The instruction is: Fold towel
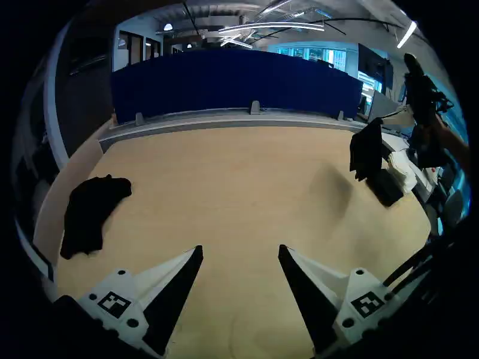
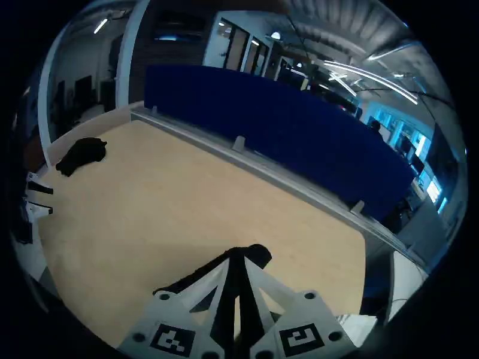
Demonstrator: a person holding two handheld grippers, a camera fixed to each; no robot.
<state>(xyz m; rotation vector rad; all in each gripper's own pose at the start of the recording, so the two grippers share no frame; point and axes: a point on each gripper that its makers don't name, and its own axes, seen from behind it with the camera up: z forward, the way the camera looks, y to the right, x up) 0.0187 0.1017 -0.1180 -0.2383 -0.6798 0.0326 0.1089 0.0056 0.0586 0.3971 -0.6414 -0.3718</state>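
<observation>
Work surface: a light wooden tabletop (image 1: 239, 179), bounded at its far edge by a grey rail (image 1: 239, 118) and a dark blue partition (image 1: 233, 78). Strip lights (image 1: 272, 26) run across an open ceiling.

Left gripper (image 1: 239, 248): jaws spread wide, holding nothing, low over the bare wood.

Right gripper (image 2: 242, 254): jaws pressed together on a black towel (image 2: 260, 254). In the left gripper view this towel (image 1: 366, 149) hangs clear of the table near its right edge.

A second black cloth (image 1: 93, 212) lies crumpled on the tabletop at its left side, well apart from both grippers
</observation>
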